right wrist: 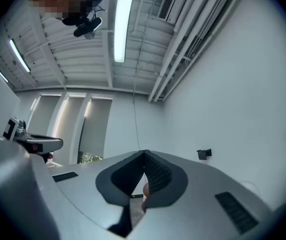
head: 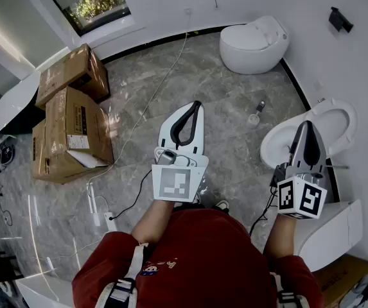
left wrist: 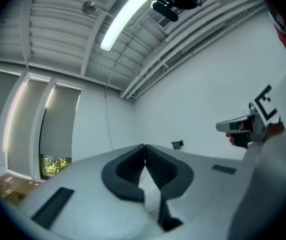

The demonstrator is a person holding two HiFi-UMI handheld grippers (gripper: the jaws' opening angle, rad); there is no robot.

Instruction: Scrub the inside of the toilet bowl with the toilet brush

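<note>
The scrubbing has not begun. The left gripper [head: 196,105] and right gripper [head: 306,124] are both closed on nothing and held up in front of the person, pointing slightly above level. The open toilet bowl [head: 273,149] lies just under the right one. The small upright item on the floor [head: 235,140] beyond the bowl is probably the toilet brush [head: 256,116] in its holder, well apart from both. The next move is likely to open one gripper, reach down and take the brush by its handle.

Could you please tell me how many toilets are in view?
2: a lidded toilet by the far wall, an open toilet beneath the right gripper. White shapes at the edges may be more.
</note>
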